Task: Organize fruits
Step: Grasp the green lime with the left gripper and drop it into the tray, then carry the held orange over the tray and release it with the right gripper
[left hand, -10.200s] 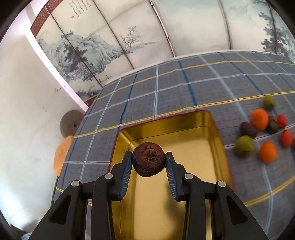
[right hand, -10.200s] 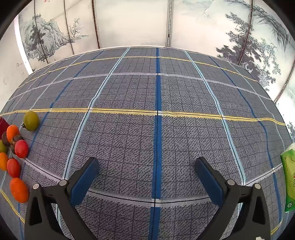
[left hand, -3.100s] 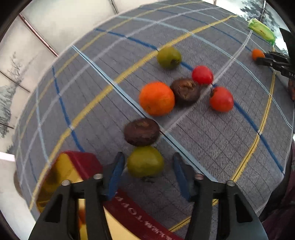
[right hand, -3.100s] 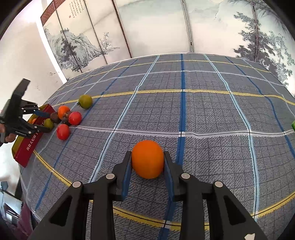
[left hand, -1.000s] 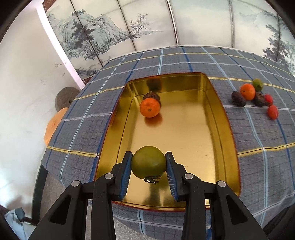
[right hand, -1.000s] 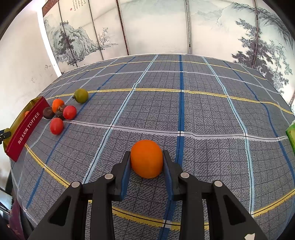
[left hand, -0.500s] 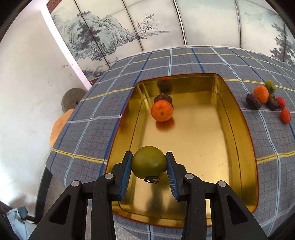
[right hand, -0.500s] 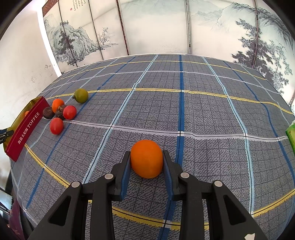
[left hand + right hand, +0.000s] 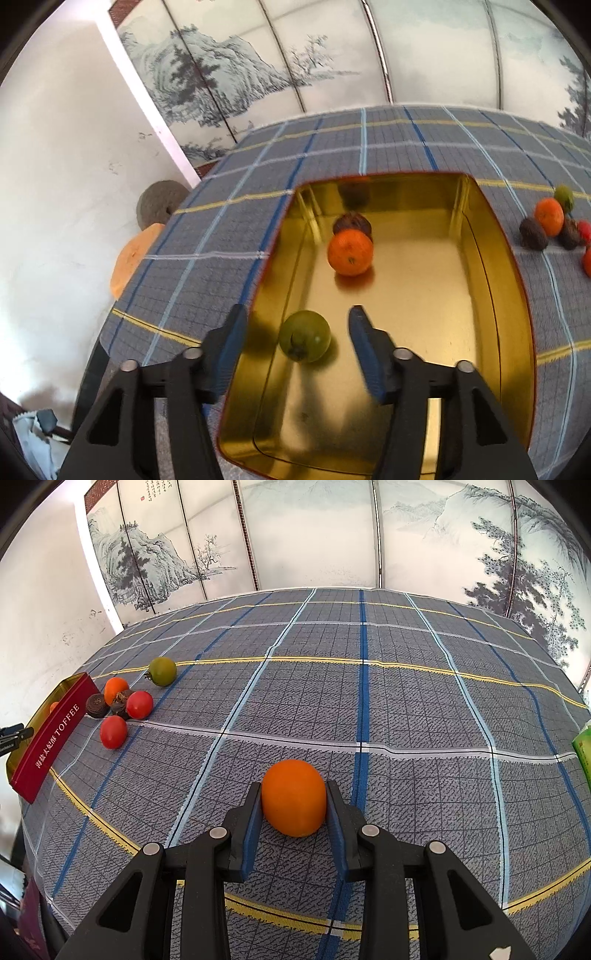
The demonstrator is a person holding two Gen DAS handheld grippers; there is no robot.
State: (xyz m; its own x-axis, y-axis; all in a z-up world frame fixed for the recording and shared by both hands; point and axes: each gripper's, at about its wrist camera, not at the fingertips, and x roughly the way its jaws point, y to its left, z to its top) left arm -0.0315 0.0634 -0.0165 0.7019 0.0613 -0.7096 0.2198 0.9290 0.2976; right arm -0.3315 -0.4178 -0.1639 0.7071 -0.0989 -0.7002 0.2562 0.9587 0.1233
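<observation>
The gold tin (image 9: pixel 491 280) fills the left wrist view; the left gripper (image 9: pixel 295 332) is opening, its pads clear of the green fruit (image 9: pixel 304 340) dropping inside at 6 o'clock from the orange (image 9: pixel 349 252). Best to open fully, then lift straight out. The right gripper (image 9: pixel 293 814) pinches an orange fruit (image 9: pixel 294 802). The tin's red side (image 9: pixel 51 744) reads "TOFFEE", beside Chinese characters.
</observation>
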